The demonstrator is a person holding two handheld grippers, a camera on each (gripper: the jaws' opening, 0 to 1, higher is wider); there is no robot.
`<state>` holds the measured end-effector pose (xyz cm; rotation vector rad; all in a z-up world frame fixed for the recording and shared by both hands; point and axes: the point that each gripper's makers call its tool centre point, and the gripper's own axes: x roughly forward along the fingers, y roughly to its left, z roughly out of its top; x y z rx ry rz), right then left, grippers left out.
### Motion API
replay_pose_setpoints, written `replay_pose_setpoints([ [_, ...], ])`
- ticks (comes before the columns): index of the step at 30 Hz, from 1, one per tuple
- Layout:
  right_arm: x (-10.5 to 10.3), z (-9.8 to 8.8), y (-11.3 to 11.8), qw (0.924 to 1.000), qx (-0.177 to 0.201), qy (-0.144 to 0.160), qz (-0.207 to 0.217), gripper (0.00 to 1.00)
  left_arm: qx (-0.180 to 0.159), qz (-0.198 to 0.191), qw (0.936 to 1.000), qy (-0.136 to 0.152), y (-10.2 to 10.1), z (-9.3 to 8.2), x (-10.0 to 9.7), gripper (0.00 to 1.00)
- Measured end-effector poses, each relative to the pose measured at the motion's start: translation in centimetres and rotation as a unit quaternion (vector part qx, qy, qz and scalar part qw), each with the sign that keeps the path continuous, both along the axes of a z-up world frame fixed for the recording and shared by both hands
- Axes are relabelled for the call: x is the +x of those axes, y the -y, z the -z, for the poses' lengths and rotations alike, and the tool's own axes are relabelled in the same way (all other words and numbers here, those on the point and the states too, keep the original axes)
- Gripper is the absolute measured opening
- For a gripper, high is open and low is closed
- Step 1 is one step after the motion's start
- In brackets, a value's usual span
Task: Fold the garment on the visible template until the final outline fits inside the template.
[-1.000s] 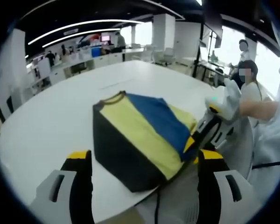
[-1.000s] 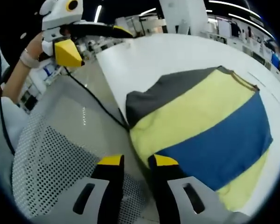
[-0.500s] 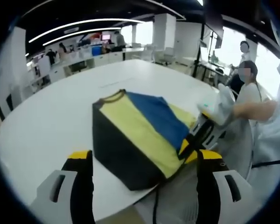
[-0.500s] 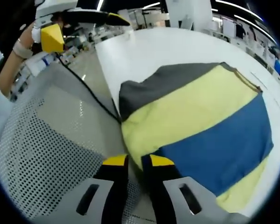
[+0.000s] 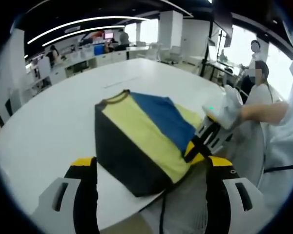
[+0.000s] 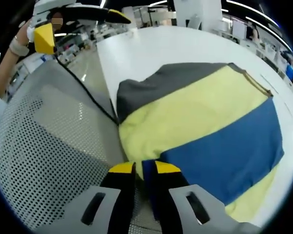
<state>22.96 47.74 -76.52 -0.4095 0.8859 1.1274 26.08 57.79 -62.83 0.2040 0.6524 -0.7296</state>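
A folded garment (image 5: 144,134) in grey, yellow and blue bands lies on a white table (image 5: 58,117), near the table's close edge, with one grey corner hanging slightly past it. In the left gripper view the left gripper (image 5: 151,168) hovers short of the garment with its jaws wide apart and nothing between them. The right gripper (image 5: 201,142) comes in from the right at the garment's near right corner, where blue meets yellow. In the right gripper view the right gripper (image 6: 139,168) has its jaws almost together at the yellow edge; whether cloth is pinched between the tips is hard to make out. No template outline can be made out on the table. A grey perforated chair back (image 6: 44,161) sits left of the garment, cut off by the frame, with a black cable (image 6: 83,92) crossing it.
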Motion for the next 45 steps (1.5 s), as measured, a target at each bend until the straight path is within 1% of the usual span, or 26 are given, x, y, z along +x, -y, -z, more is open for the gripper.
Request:
replay_pose_setpoints([
  [6,0.0,0.1,0.0,1.0000,0.002,0.002,-0.004,0.12,-0.002,0.001,1.0000,-0.003,0.0,0.0,0.0,0.89],
  [10,0.2,0.2,0.1,0.9998,-0.008,0.019,-0.009,0.09,-0.007,0.001,1.0000,-0.004,0.1,0.0,-0.1,0.89],
  [14,0.1,0.2,0.1,0.9992,-0.012,0.031,-0.023,0.10,-0.007,0.001,1.0000,-0.005,0.2,0.1,-0.1,0.88],
  [18,0.1,0.2,0.1,0.9988,-0.010,0.041,-0.026,0.09,-0.008,0.001,1.0000,-0.005,0.3,0.0,-0.1,0.88],
  [22,0.5,0.2,0.2,0.9989,-0.017,0.041,-0.017,0.06,-0.005,0.002,1.0000,-0.006,0.3,0.1,-0.2,0.89],
  [24,0.6,0.2,0.2,0.9996,-0.010,0.025,-0.004,0.06,-0.003,0.001,1.0000,-0.007,0.3,0.1,-0.2,0.90],
  [27,0.5,0.1,0.4,0.9999,0.001,0.011,0.005,0.06,0.004,0.004,0.9999,-0.010,0.3,0.2,-0.3,0.90],
  [29,0.5,0.0,0.5,1.0000,0.003,0.006,0.006,0.03,0.004,0.005,0.9999,-0.011,0.4,0.2,-0.3,0.90],
  [32,0.4,-0.3,0.5,0.9999,0.007,0.006,0.009,0.03,0.006,0.003,0.9999,-0.010,0.3,0.2,-0.3,0.90],
  [37,0.4,-1.3,0.7,0.9996,0.022,0.006,0.018,0.02,0.004,0.004,0.9999,-0.010,0.4,0.1,-0.3,0.90],
  [42,1.1,-2.2,1.4,0.9989,0.031,0.015,0.033,0.02,0.007,0.001,0.9999,-0.011,0.3,0.1,-0.4,0.90],
  [45,1.5,-2.8,1.9,0.9982,0.038,0.019,0.043,0.02,0.010,0.001,0.9999,-0.005,0.3,-0.2,-0.3,0.92],
])
